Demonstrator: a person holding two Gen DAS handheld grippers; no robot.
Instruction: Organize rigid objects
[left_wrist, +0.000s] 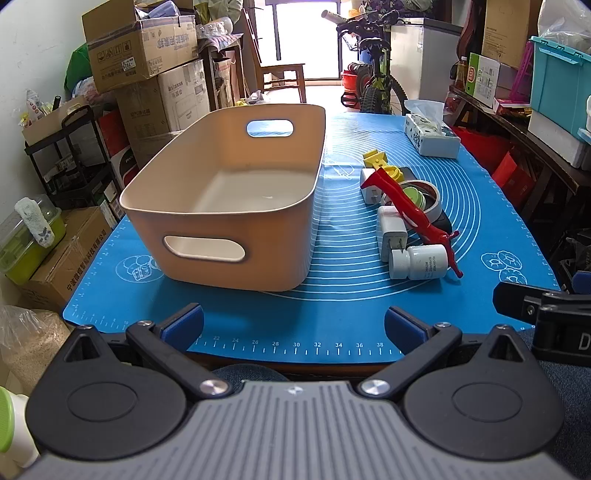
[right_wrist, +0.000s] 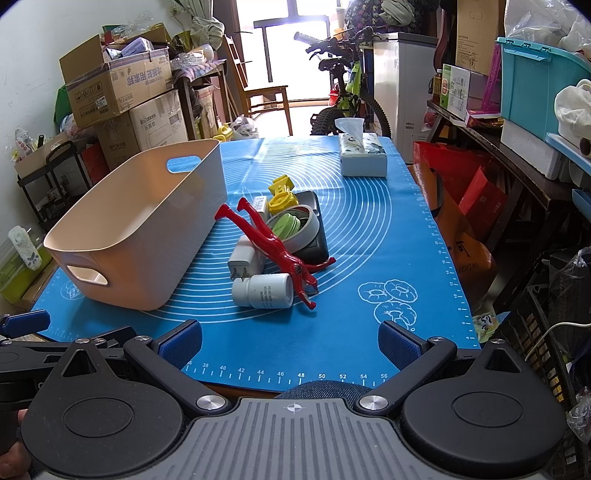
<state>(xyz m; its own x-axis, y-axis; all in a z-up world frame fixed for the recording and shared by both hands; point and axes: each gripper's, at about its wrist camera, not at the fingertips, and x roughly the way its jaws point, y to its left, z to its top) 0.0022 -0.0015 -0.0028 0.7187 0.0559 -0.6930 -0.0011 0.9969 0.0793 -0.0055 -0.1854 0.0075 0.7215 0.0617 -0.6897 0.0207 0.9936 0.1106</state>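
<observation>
An empty beige bin (left_wrist: 221, 236) (right_wrist: 147, 266) stands on the left of the blue mat (left_wrist: 340, 310) (right_wrist: 369, 236). To its right lies a pile: a white pill bottle (left_wrist: 419, 262) (right_wrist: 264, 291), a red plastic figure (left_wrist: 410, 210) (right_wrist: 279, 245), white chargers (left_wrist: 391, 232) (right_wrist: 243, 258), a tape roll (left_wrist: 430, 195) (right_wrist: 306, 229), yellow pieces (left_wrist: 380, 162) (right_wrist: 282, 195) and a black box (right_wrist: 317, 242). My left gripper (left_wrist: 293, 323) and right gripper (right_wrist: 290, 343) are open and empty, above the mat's near edge.
A tissue box (left_wrist: 430, 138) (right_wrist: 364, 157) stands at the mat's far right. Cardboard boxes (left_wrist: 147, 55) and a cart stand left of the table, shelves (right_wrist: 517, 158) and bags right. A bicycle (right_wrist: 343, 92) is beyond the far end.
</observation>
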